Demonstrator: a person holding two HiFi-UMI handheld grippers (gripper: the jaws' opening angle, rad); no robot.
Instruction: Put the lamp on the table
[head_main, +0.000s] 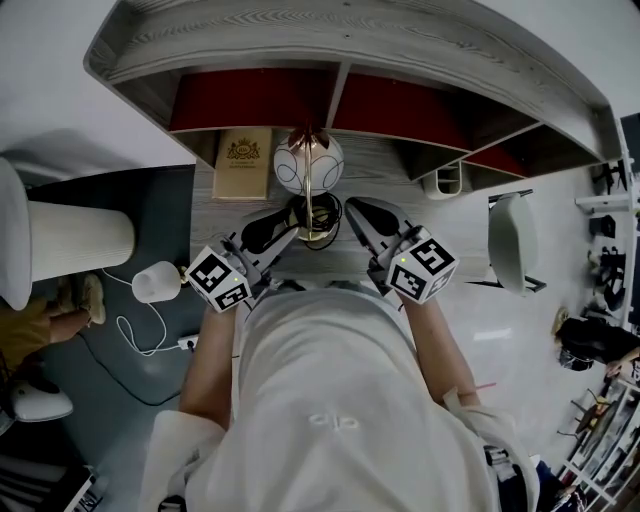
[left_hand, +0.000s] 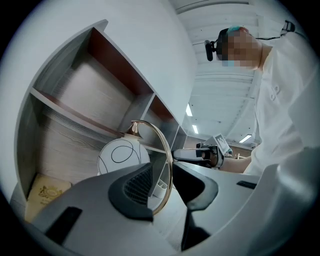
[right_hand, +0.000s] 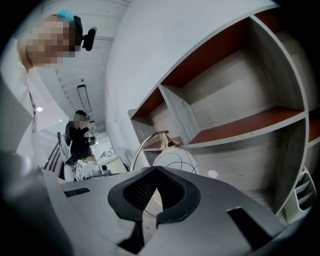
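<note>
The lamp has a white globe (head_main: 308, 163) with thin black lines and a curved gold stem (head_main: 309, 205). It stands on the grey wooden desk (head_main: 380, 160), under the shelf unit. My left gripper (head_main: 285, 215) reaches in from the left. Its jaws stand a little apart, with the gold stem (left_hand: 167, 150) between them, close to the left pad. My right gripper (head_main: 352, 208) comes from the right. Its jaws are closed, and the gold stem (right_hand: 142, 147) runs into the slit between the pads. The globe (right_hand: 175, 161) shows just beyond them.
A tan book (head_main: 245, 163) lies left of the lamp. A white holder (head_main: 448, 180) sits at the desk's right end. The shelf unit (head_main: 250, 95) with red-backed compartments overhangs the desk. A white chair (head_main: 515, 240) stands right; a large white shade (head_main: 75, 240) and small white lamp (head_main: 157, 282) are left.
</note>
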